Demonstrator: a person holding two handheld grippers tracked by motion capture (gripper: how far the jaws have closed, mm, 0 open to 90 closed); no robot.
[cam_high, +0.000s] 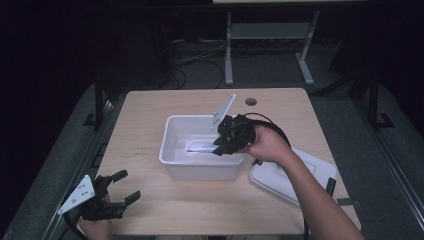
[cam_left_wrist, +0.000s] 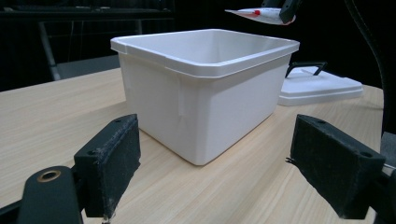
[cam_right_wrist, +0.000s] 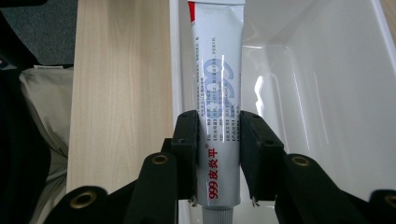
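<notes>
A white plastic tub stands mid-table. Over its right side my right gripper is shut on a silver ointment tube with red and blue print, holding it above the tub's inside; the tube points left across the opening. From the left gripper view the tub stands just ahead, and the tube hangs above its far rim. My left gripper rests near the table's front left edge, open, with nothing between its pads.
A white lid with a black handle lies on the table right of the tub, also the lid in the left gripper view. A round cable hole sits near the far edge. Bare wood surrounds the tub.
</notes>
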